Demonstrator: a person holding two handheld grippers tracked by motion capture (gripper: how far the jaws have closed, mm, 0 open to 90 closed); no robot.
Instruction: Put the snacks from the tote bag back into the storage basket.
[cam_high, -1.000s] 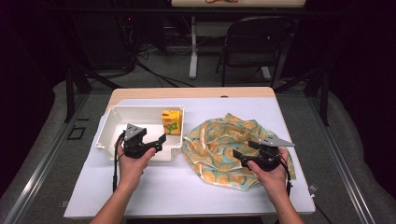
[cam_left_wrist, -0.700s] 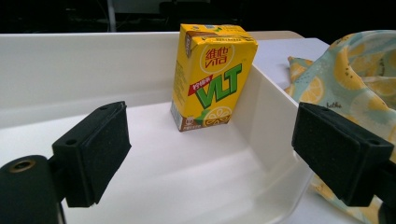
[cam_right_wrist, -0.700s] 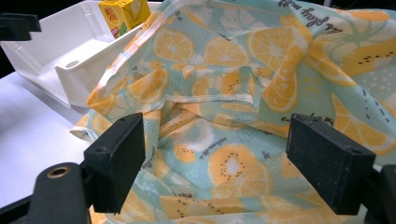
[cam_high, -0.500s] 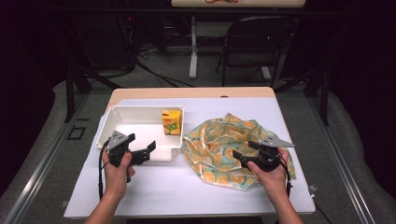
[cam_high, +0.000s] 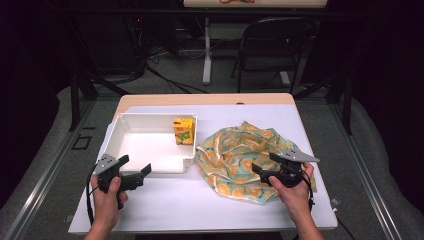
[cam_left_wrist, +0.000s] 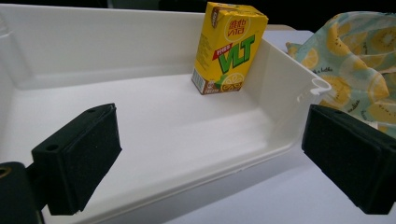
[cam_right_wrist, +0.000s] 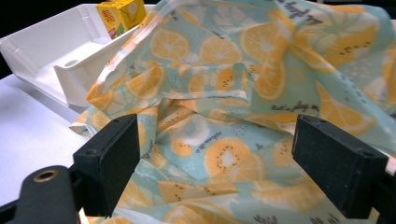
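Juice carton (cam_high: 183, 131) stands upright in the far right corner of the white tray (cam_high: 150, 167), while the left gripper (cam_high: 133, 170) gapes empty before the tray and the right gripper (cam_high: 266, 164), also spread, rests over the crumpled fruit-print cloth (cam_high: 235, 150).

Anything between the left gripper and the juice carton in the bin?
Only the white bin's own near wall. The left gripper, jaws open, is outside the bin's near edge; the juice carton stands upright at the far right corner inside. The bin floor between them is bare. The fruit-print cloth lies outside, to the right.
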